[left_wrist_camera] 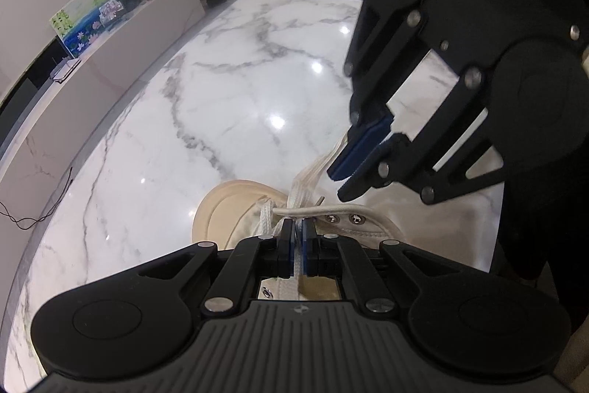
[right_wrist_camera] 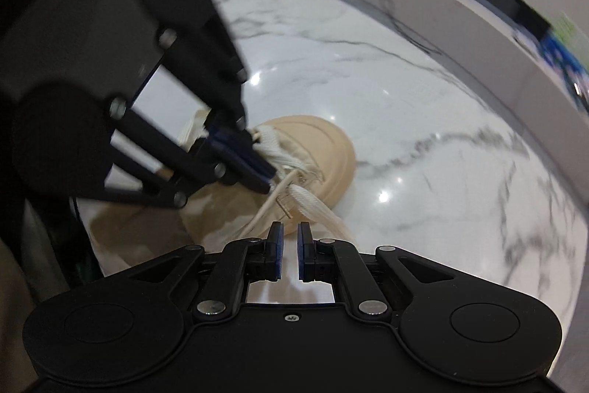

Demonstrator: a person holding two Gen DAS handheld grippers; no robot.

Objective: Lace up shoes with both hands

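Cream canvas and a pale rubber toe cap mark the sneaker [left_wrist_camera: 235, 209], which lies on the white marble table [left_wrist_camera: 221, 80] with its toe pointing away from the person and its eyelet rows running along that same line. The left gripper [left_wrist_camera: 297, 227] sits directly over the throat of the shoe, clenched on a flat white shoelace [left_wrist_camera: 291, 282] that passes between its blue pads. Another stretch of lace fans out from the eyelets toward the right gripper [right_wrist_camera: 289, 234], whose jaws stand slightly parted with nothing between them. That lace and its clear-tipped aglet [right_wrist_camera: 283, 207] lie just ahead of the right fingertips, the lace running obliquely from the shoe down past the gripper's right side. The right gripper is therefore the nearer one to the free end; I judge that taking it needs a short reach forward, with the jaws turned across the lace. How many eyelets are threaded I cannot tell.
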